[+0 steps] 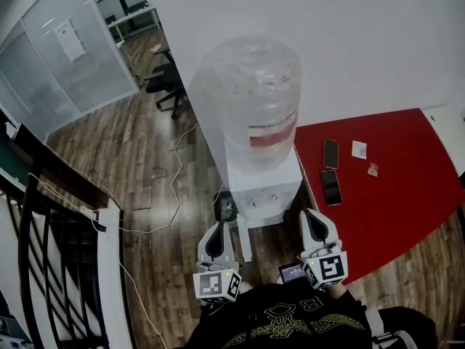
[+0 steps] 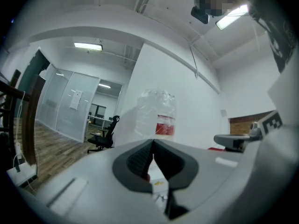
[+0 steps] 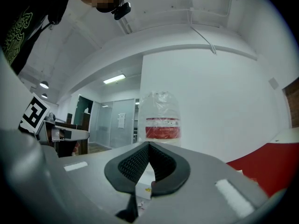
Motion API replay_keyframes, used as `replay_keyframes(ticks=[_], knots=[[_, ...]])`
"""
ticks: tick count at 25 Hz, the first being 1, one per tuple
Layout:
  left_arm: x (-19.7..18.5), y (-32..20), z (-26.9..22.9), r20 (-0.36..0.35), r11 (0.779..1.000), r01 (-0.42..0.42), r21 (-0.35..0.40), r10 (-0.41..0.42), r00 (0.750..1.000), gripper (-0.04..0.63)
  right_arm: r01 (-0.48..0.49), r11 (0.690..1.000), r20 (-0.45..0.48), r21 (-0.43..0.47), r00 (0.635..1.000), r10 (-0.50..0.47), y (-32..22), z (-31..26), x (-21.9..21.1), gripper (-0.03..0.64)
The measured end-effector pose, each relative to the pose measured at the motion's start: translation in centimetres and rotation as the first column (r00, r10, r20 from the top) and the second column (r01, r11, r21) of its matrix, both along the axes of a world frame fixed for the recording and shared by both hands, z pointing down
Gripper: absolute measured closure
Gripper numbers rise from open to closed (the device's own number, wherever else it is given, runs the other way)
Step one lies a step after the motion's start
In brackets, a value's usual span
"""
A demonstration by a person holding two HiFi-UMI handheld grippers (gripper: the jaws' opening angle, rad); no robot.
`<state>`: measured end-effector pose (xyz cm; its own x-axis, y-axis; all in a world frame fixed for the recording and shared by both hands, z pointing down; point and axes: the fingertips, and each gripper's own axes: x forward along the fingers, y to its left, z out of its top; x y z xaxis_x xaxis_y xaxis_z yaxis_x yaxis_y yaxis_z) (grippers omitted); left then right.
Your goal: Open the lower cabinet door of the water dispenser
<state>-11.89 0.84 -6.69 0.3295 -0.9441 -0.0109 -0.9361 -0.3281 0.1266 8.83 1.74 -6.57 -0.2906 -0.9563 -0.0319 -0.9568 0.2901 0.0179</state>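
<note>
One water dispenser [image 1: 263, 184], probably two phones [image 1: 330, 153] [image 1: 331, 187]

The water dispenser [image 1: 263, 187] is standing against the wall [image 1: 349, 42], carrying the bottle [image 1: 251, 97] on its top. The table [image 1: 407, 195] is lying just to its right, bearing the far phone [image 1: 330, 153], the near phone [image 1: 331, 187] before it, and a card [image 1: 359, 149] beside the far one. The office chair [image 1: 166, 86] is sitting behind the dispenser to the left, a cable [image 1: 174, 184] is trailing over the floor [image 1: 131, 158] at its left, and the left gripper [image 1: 219, 231] and right gripper [image 1: 314, 217] are hovering side by side just before it.
</note>
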Motion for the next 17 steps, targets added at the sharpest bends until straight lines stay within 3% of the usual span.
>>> replay_keyframes(ticks=[17], knots=[[-0.16, 0.15, -0.04, 0.001, 1.0, 0.003, 0.0, -0.003, 1.0, 0.589, -0.007, 1.0, -0.004, -0.002, 1.0, 0.007, 0.0, -0.25, -0.06, 0.618]])
